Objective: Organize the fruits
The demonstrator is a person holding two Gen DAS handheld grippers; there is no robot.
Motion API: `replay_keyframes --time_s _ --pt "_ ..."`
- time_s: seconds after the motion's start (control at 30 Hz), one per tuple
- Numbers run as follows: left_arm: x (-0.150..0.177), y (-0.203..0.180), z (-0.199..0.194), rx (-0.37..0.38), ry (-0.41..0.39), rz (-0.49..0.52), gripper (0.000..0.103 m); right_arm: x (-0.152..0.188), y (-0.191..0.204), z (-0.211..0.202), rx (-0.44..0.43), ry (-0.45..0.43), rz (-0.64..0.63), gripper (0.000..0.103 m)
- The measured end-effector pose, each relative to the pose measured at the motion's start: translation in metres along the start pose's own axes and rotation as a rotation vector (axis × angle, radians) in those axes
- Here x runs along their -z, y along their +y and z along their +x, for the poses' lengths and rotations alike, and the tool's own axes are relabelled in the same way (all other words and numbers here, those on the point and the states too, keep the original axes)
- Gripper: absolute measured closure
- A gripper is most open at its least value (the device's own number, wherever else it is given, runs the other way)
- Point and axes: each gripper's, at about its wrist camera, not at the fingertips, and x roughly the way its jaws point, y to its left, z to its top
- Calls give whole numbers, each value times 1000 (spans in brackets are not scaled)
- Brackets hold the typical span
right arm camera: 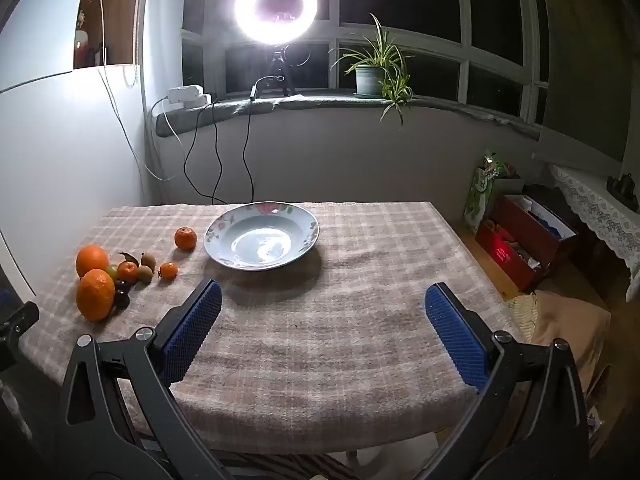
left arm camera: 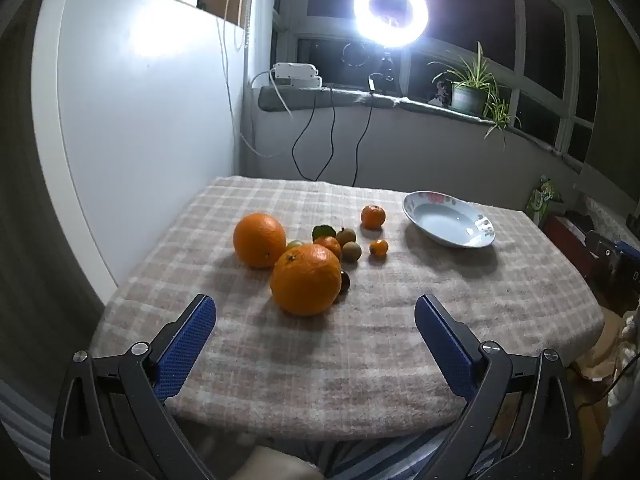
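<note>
Fruit heaped to the left of the empty plate [right arm camera: 310, 236] on the cloth-covered counter [right arm camera: 360, 340].
Both left tongs [left arm camera: 315, 314] and right tongs [right arm camera: 323, 303] stand released and hold nothing. Two big oranges [left arm camera: 305, 279], small tangerines [left arm camera: 373, 216], kiwis [left arm camera: 345, 236] and dark fruit cluster left of the plate; one tangerine lies nearest its rim. The right tongs hover in front of the plate.

Home; potted plant [right arm camera: 370, 76], blanket-covered table [right arm camera: 360, 320]
</note>
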Motion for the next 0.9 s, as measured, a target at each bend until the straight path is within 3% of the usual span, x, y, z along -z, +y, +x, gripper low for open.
replay_keyframes --time_s 0.13,0.17,0.27,0.67,0.9 --pt "8 7 -4 -3 -15 -15 3 2 0 -1 10 -17 -11 0" --pt "6 3 3 -17 39 1 3 4 0 -2 9 -18 -11 0" --pt "9 7 3 -18 52 -16 3 2 6 -2 5 -3 -23 0" --pt "13 12 0 -13 49 -48 3 2 10 -1 -9 15 -37 0" --pt "12 14 13 -24 75 -60 3 -2 13 23 -30 66 -35 0"
